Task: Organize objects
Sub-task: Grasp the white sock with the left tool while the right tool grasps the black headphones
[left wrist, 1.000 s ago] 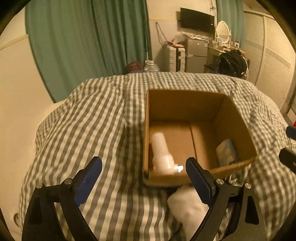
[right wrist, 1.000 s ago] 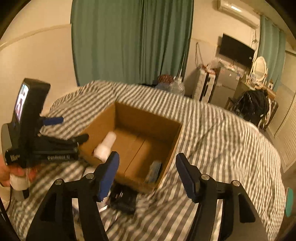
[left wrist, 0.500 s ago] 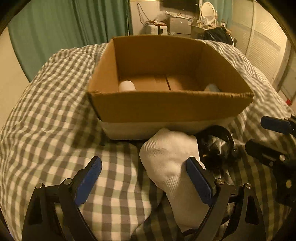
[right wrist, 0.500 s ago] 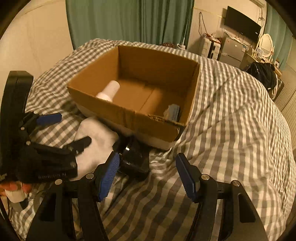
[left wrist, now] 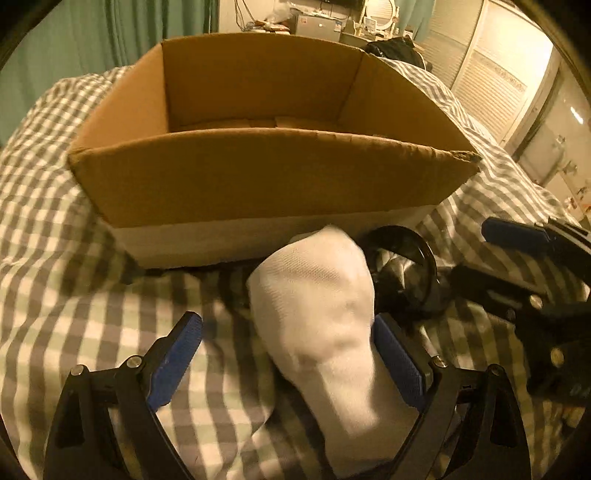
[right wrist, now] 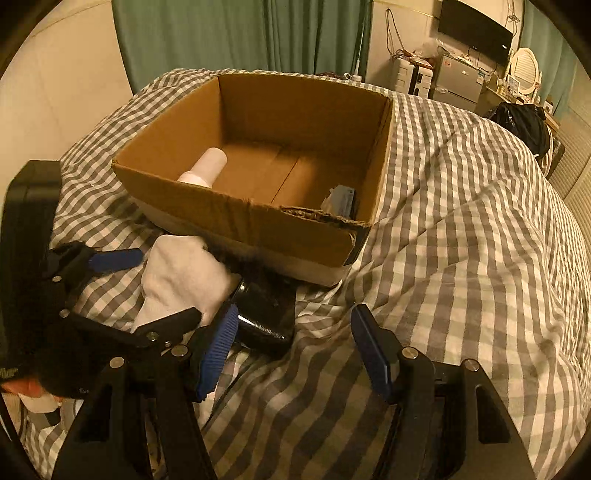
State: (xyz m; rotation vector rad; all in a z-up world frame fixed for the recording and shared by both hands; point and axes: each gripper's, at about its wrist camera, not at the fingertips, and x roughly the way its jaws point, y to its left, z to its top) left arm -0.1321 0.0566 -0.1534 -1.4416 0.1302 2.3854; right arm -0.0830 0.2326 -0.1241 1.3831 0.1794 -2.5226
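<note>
**White sock lying between the left gripper's spread fingers, in front of the box**

Nearest the left wrist camera, the left gripper (left wrist: 288, 354) is sitting low over the checked bed cover (left wrist: 74, 314) with its blue-padded fingers (left wrist: 177, 354) standing wide apart. The white sock (left wrist: 325, 317) is lying between them on the cover, resting close against the right-hand pad and well clear of the other, so nothing is being squeezed. Just beyond the sock, and partly tucked under it, a black round-rimmed object (left wrist: 406, 266) is lying against the base of the cardboard box (left wrist: 258, 184); its exact kind is hard to tell.

The right gripper (right wrist: 295, 354) is hovering beside it, fingers (right wrist: 373, 354) also spread and holding nothing, with the black object (right wrist: 269, 314) just ahead of its left pad.

Farther on, the box (right wrist: 236, 206) is sitting open on the bed. Inside it, a white bottle (right wrist: 207, 168) is lying along the left wall and a small blue-grey packet (right wrist: 341, 197) is leaning in the near right corner. Behind the bed, green curtains (right wrist: 221, 33) are hanging along the wall.
</note>
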